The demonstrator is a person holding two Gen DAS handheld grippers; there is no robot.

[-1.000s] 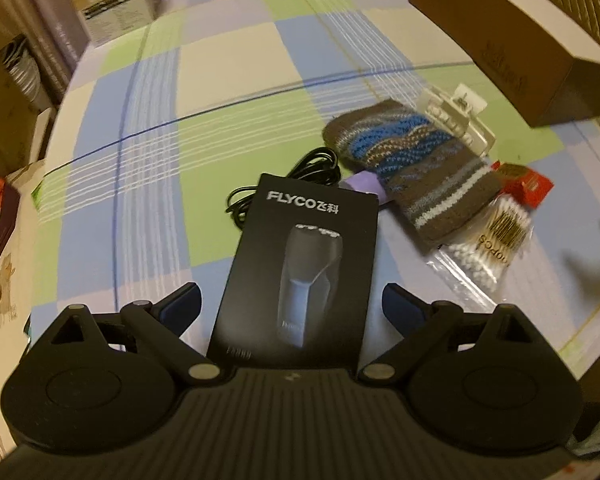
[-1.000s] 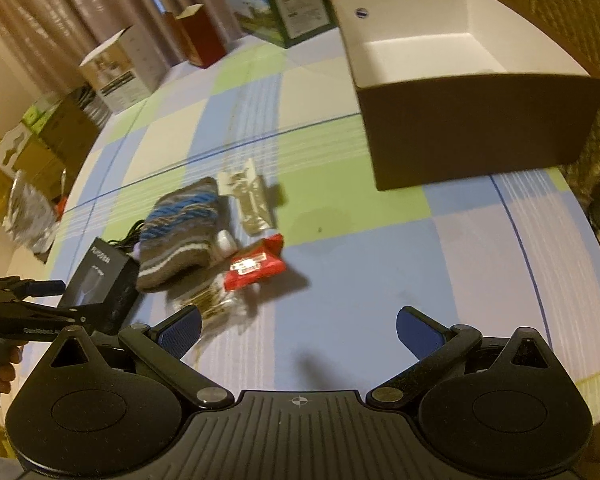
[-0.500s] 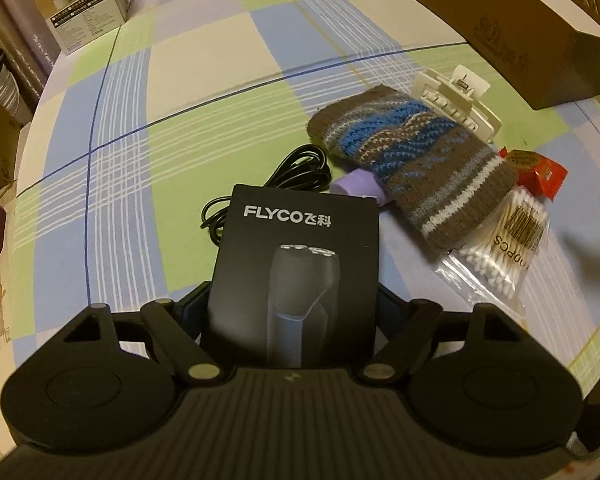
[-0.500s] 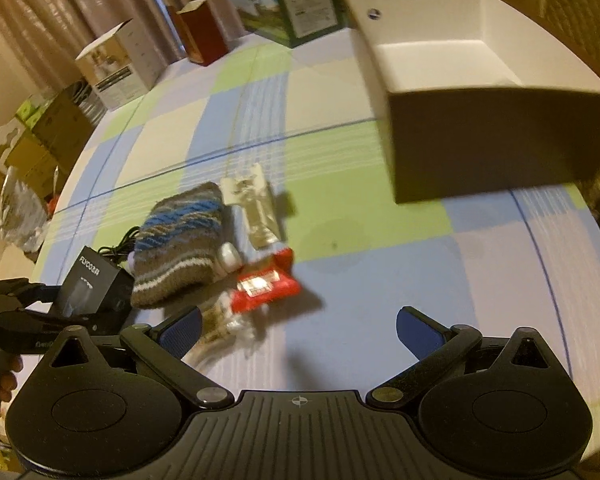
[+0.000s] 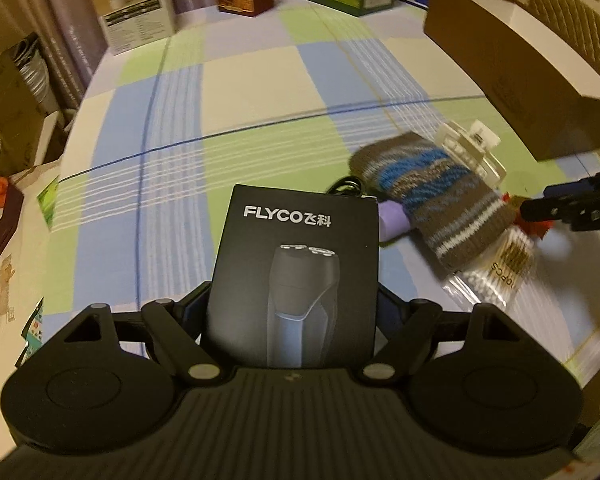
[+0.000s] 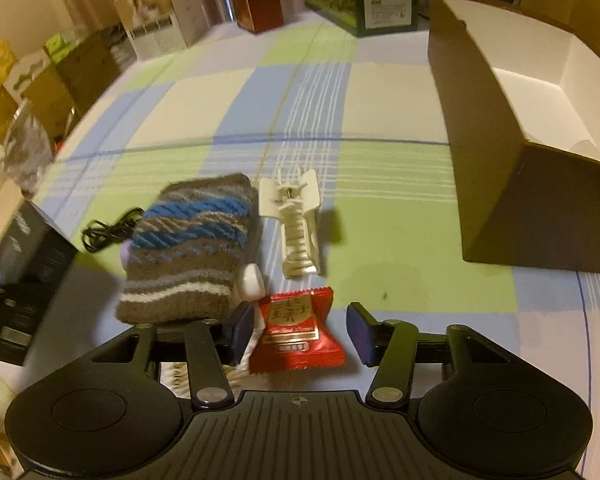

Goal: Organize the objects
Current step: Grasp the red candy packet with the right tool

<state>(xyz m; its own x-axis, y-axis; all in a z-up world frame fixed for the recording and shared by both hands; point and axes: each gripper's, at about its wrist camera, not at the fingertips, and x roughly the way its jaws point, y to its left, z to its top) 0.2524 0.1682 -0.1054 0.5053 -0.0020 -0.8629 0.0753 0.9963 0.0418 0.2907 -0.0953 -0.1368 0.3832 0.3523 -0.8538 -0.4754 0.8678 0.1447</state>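
Checkered bench is carrying clutter; left hand-held gripper is clamping the black shaver box, right hand-held gripper is sitting half-open around the red candy packet.

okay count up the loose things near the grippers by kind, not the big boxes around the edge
Shaver box: 1
Knit pouch: 1
Hair clip: 1
Red snack packet: 1
Cotton swab bag: 1
Black cable: 1
Purple thing under the pouch: 1
Total: 7
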